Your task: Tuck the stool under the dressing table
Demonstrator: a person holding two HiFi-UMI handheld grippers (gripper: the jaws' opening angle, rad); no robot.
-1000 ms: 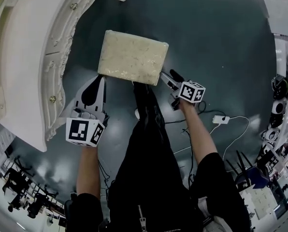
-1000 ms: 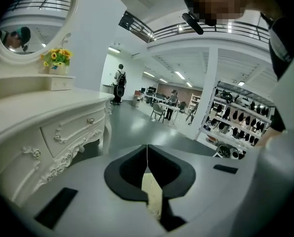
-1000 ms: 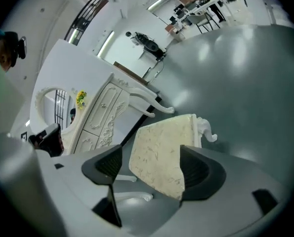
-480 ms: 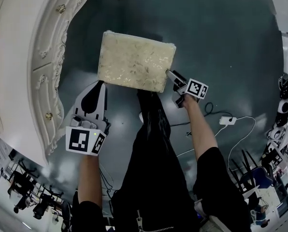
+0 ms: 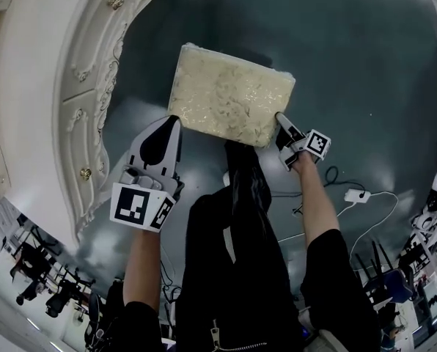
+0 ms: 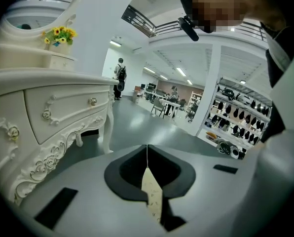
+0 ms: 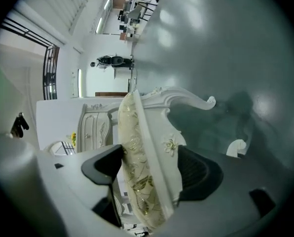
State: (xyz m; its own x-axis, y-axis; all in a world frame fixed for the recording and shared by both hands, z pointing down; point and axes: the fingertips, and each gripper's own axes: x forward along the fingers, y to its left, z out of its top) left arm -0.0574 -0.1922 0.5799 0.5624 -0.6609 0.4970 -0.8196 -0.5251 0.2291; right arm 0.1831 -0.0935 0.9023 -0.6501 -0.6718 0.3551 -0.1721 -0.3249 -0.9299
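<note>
Dressing table (image 5: pixel 35 86): white carved wood with knobbed drawers, filling the left side of the head view.
Floor (image 5: pixel 350 64): dark grey and glossy.
Stool (image 5: pixel 229 94): cream gold-patterned cushion on a white frame, out in front of the dressing table's curved front and apart from it.
Left tool (image 5: pixel 173 119): clenched, tips together at the stool's near left corner.
Right tool (image 5: pixel 279 117): clamped on the stool's near right edge, with cushion and frame between its jaws.

We see stool (image 5: pixel 229 101): cream cushion, gold leaf pattern, white frame; dressing table (image 5: pixel 50 86) left of stool: white; floor (image 5: pixel 365 57): dark grey-green; left gripper (image 5: pixel 171 119), right gripper (image 5: pixel 281 117): black-and-white marker squares.
</note>
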